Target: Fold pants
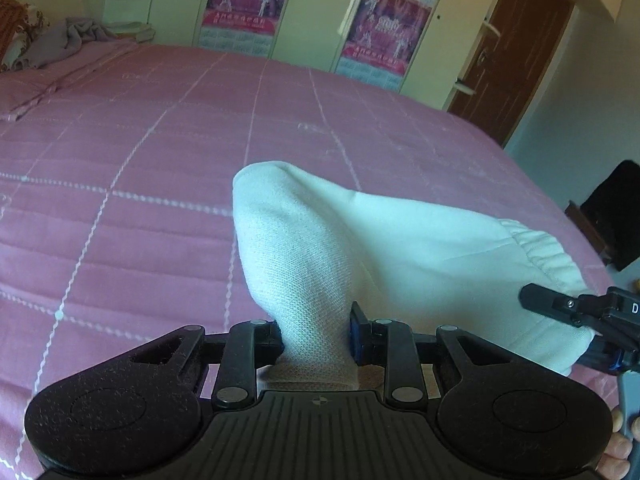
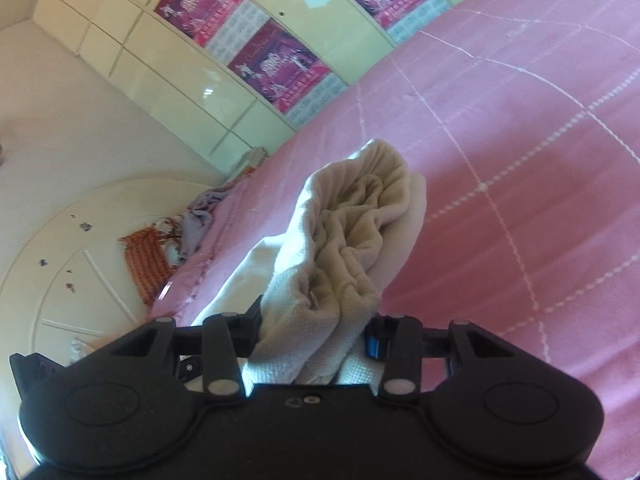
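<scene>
Left wrist: pants [image 1: 360,240] stretch rightward, waistband at right.

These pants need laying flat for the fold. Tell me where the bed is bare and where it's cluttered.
The pink bedspread is bare across its wide middle, from the lifted white pants to the wardrobe side. It is crowded only at the headboard end, where a lilac blanket lies bunched.

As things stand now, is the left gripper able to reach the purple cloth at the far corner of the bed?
Probably not yet. The left gripper is shut on the white pants, and the purple cloth lies far across the pink bedspread. Nothing blocks the way.
</scene>
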`<state>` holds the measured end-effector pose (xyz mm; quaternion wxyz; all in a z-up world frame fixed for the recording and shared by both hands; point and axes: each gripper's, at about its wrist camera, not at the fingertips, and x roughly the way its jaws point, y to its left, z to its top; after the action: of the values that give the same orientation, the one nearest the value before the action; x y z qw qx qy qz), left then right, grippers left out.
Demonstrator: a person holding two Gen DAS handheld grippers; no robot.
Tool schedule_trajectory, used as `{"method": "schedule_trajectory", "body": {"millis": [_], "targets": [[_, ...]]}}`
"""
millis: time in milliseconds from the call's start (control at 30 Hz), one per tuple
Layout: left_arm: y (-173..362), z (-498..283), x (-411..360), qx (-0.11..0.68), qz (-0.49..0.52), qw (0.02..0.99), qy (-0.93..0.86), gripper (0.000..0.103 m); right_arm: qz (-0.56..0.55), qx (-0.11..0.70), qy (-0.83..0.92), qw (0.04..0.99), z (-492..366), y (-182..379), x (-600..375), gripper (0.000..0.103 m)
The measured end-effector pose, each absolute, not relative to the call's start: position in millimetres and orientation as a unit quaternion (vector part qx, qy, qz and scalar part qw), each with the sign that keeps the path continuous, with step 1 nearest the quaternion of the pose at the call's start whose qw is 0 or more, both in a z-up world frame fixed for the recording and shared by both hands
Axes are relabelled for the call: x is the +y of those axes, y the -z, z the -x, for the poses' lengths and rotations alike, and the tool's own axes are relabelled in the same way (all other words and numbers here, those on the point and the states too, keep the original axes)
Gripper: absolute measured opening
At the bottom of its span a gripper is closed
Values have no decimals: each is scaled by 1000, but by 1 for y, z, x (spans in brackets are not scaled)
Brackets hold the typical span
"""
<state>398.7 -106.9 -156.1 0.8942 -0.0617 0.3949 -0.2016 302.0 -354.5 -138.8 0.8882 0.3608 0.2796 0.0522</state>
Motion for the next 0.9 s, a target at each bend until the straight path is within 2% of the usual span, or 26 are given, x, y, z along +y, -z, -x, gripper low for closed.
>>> {"method": "schedule_trajectory", "body": {"millis": [33, 100, 133, 167, 200, 233, 367, 500, 533, 600, 633, 667, 800, 900], "targets": [[167, -399, -107, 412, 56, 888, 196, 30, -361, 290, -44, 885, -300, 148, -356, 44], [194, -394, -106, 440, 39, 880, 176, 41, -356, 318, -29, 879, -297, 168, -356, 45], [204, -390, -103, 451, 38, 877, 161, 59, -342, 335, -17, 878, -293, 178, -354, 48], [211, -387, -98, 455, 49, 877, 145, 79, -326, 351, 0, 878, -289, 185, -352, 56], [215, -386, -92, 457, 64, 876, 136, 84, -312, 367, 24, 876, -286, 192, -350, 62], [216, -384, -89, 459, 69, 875, 138, 86, -297, 383, 47, 873, -284, 197, -348, 73], [198, -371, -87, 437, 33, 892, 112, 86, -238, 383, 77, 889, -277, 185, -336, 80], [167, -356, -89, 388, 20, 917, 94, 85, -139, 324, 127, 927, -269, 147, -309, 89], [160, -354, -93, 382, 12, 919, 97, 85, -114, 312, 122, 935, -268, 139, -300, 87], [153, -354, -107, 384, -4, 917, 112, 85, -55, 300, 98, 947, -270, 129, -276, 68], [153, -354, -114, 385, -10, 916, 116, 85, -19, 301, 81, 950, -274, 126, -262, 52], [153, -352, -121, 385, -17, 915, 118, 85, 3, 304, 67, 950, -277, 125, -252, 44], [180, -350, -139, 430, -46, 894, 118, 85, 42, 325, 63, 942, -282, 136, -234, 44], [188, -342, -139, 428, -54, 895, 112, 86, 59, 400, 77, 911, -292, 167, -238, 44]]}}
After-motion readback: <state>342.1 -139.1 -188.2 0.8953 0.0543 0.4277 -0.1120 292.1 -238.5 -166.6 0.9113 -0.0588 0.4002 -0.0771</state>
